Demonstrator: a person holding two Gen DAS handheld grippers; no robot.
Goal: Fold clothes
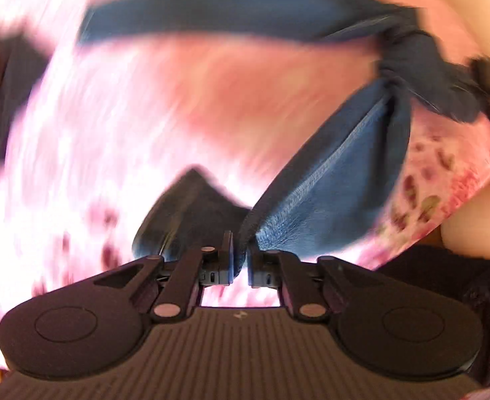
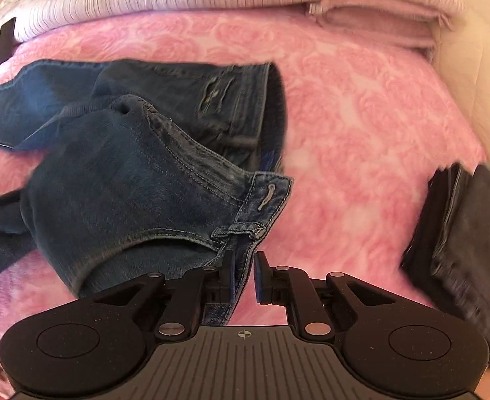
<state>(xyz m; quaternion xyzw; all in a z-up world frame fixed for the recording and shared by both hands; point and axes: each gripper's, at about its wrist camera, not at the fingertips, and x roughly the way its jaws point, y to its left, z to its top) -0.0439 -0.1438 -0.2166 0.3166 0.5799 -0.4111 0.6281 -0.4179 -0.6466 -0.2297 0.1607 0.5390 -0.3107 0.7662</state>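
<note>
Left wrist: left gripper (image 1: 240, 260) pinches a blue denim fold of the jeans (image 1: 328, 200) – blurred, above the pink bedspread (image 1: 211, 100).
Right wrist: right gripper (image 2: 245, 271) nips the waistband (image 2: 261, 206); jeans crumpled left-centre.
Handling: heavy, stiff denim – hold seams, waistband.

Open pink blanket (image 2: 361, 140) fills the frame's center-right. Crumpled jeans (image 2: 128, 183) block the left half, folded dark clothes (image 2: 461, 233) the right edge, stacked bedding (image 2: 228, 0) the top.
</note>
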